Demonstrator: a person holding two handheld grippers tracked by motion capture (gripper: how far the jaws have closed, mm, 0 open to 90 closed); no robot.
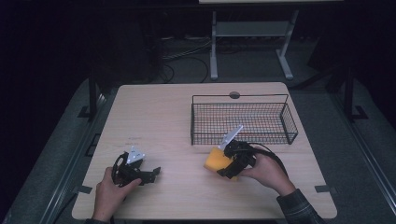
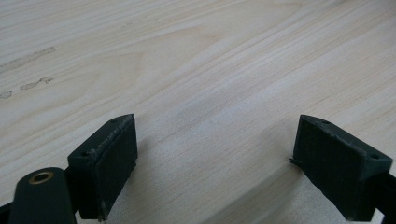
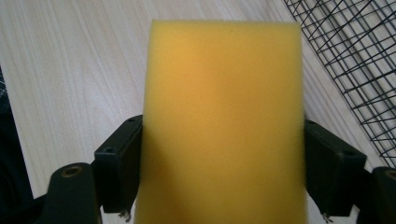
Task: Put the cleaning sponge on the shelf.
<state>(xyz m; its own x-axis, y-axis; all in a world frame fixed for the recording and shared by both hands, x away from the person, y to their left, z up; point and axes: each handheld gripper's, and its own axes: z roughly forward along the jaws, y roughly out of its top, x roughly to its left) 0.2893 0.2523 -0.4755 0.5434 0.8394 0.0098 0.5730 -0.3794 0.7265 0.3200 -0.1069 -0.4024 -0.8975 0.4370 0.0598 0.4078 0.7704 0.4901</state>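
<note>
Gripping: right gripper (image 3: 222, 182) clamps yellow sponge (image 3: 223, 121) by its 2 sides
Idle: left gripper (image 2: 212, 163) spread, nothing between
Nearby: wire basket (image 1: 243, 122)

I see both grippers are black: left gripper (image 1: 150, 175) and right gripper (image 1: 227, 163) each carry a grey three-cornered plate. Black cable trails off the right. Brass screw by the pads. Dark patterned sleeve (image 1: 296, 205).

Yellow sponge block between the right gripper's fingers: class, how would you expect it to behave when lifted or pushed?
The yellow sponge looks like porous foam, so it is probably light for its size and squashes under the fingers. Its matt, rough surface likely grips rather than slips. Its flat faces and block shape suggest it won't roll, though pushed on the table it may drag or tip over.
</note>
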